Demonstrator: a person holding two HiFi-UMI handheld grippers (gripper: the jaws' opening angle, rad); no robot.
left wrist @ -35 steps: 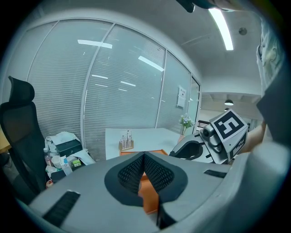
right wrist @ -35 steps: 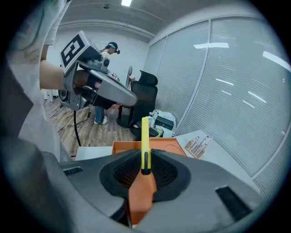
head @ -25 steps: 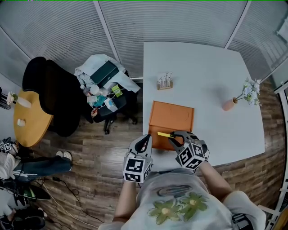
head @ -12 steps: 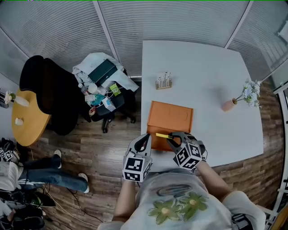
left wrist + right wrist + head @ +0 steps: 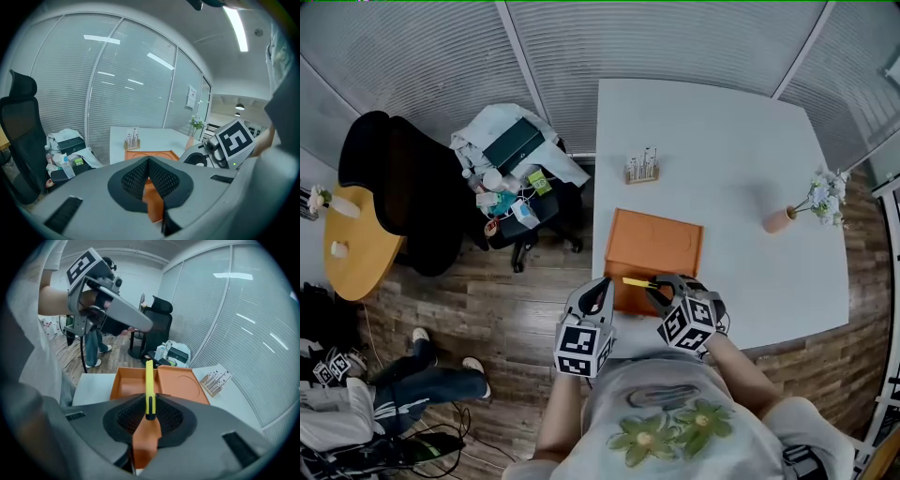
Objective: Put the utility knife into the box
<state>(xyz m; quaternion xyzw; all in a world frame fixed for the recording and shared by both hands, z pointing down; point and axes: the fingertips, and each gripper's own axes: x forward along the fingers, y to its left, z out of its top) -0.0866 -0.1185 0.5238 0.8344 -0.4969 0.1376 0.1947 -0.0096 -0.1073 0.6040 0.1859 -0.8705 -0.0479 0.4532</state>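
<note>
Yellow thin plastic utility knife (image 5: 149,380) is pinched in the right gripper (image 5: 149,414). Its long side points straight ahead, over the open flat orange box (image 5: 123,380) on the white worktop (image 5: 722,169). The left gripper (image 5: 149,164) is pressed together with nothing in it, just beside the box. The knife's back end is hidden between the pads.

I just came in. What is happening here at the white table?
A person at the white table has a hand-held gripper in each hand. The right hand-held gripper is closed on a yellow utility knife and holds it over the near end of the open orange box. The knife is not yet inside. The left hand-held gripper is shut and empty, near the box's near left corner.
</note>
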